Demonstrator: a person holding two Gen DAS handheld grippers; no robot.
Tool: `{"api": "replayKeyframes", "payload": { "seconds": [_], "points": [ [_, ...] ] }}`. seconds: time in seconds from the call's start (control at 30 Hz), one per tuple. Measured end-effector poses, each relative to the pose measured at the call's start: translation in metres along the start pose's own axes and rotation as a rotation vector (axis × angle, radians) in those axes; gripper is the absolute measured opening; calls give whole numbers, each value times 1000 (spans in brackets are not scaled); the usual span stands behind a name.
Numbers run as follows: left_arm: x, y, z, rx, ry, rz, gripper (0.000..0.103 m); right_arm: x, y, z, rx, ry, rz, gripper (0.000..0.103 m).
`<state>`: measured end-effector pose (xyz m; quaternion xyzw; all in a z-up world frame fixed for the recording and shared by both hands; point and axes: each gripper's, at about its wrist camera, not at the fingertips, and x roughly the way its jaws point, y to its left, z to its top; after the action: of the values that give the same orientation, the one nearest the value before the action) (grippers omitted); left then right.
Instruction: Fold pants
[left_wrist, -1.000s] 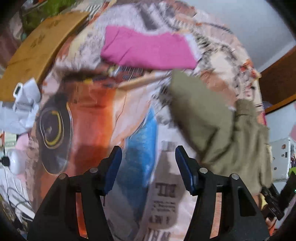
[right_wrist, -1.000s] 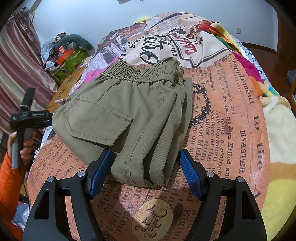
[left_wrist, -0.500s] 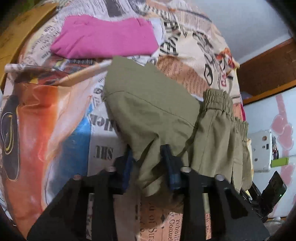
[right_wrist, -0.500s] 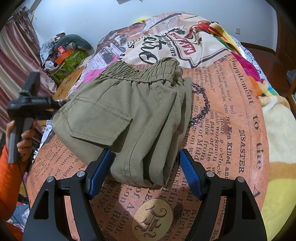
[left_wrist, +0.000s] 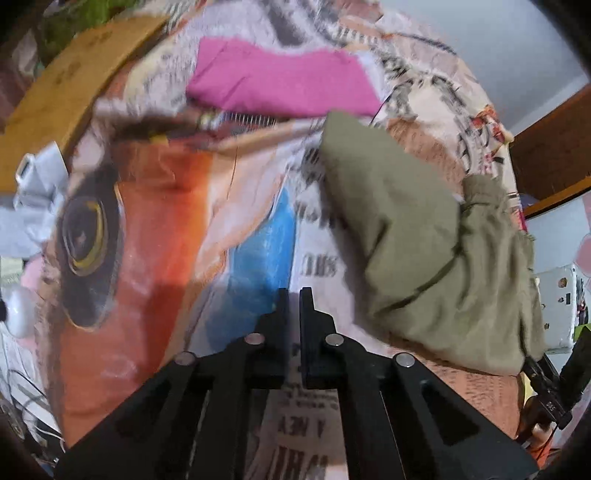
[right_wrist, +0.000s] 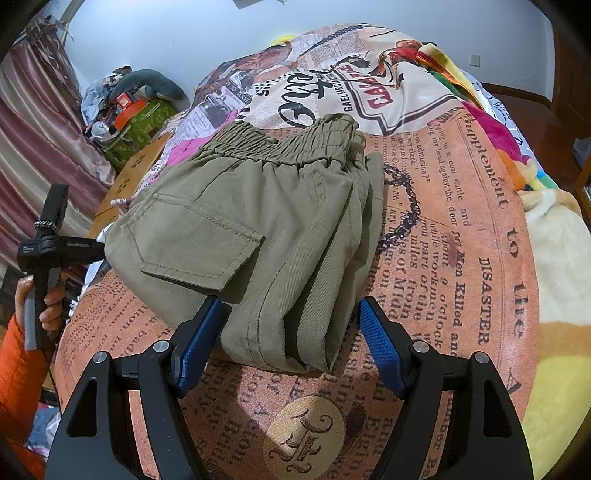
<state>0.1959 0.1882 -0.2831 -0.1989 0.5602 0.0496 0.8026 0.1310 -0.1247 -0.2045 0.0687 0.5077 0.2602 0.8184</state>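
Olive-green pants (right_wrist: 258, 221) lie folded in a compact stack on the printed bedspread (right_wrist: 461, 240), elastic waistband at the far end and a back pocket on top. My right gripper (right_wrist: 291, 306) is open, its blue pads (right_wrist: 380, 347) straddling the near folded end without pressing it. In the left wrist view the pants (left_wrist: 424, 251) sit to the right of my left gripper (left_wrist: 293, 295). Its black fingers are shut together with nothing between them, over the bedspread (left_wrist: 155, 229). A hand (right_wrist: 40, 302) in an orange sleeve holds that tool at the bed's left edge.
A folded pink garment (left_wrist: 280, 85) lies beyond the pants. A wooden board (left_wrist: 62, 99) and clutter line the bed's left side. A pile of bags (right_wrist: 136, 99) stands by the curtain, and bright blankets (right_wrist: 491, 140) cover the right side.
Half a second ago my left gripper was closing around the pants' edge; now it sits to their left, shut and empty. The right gripper and the pants stack have not moved.
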Motion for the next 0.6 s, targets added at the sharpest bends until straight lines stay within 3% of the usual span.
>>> {"api": "replayKeyframes", "payload": {
  "seconds": [0.1, 0.23, 0.37, 0.43, 0.5, 0.6],
  "points": [
    [-21, -20, 6, 64, -58, -29, 9, 0, 0, 0, 0, 0, -1, 73],
    [-24, -46, 19, 128, -101, -53, 42, 0, -1, 0, 0, 0, -4, 73],
    [12, -43, 38, 91, -30, -49, 42, -1, 0, -1, 2, -2, -7, 73],
    [29, -34, 42, 80, -7, 25, 35, -1, -1, -1, 2, -2, -6, 73],
    [35, -22, 40, 74, 0, 64, 35, -1, -1, -1, 2, -2, -6, 73],
    [29, -8, 36, 49, -1, 18, 35, 0, -1, -1, 6, -1, 1, 73]
  ]
}}
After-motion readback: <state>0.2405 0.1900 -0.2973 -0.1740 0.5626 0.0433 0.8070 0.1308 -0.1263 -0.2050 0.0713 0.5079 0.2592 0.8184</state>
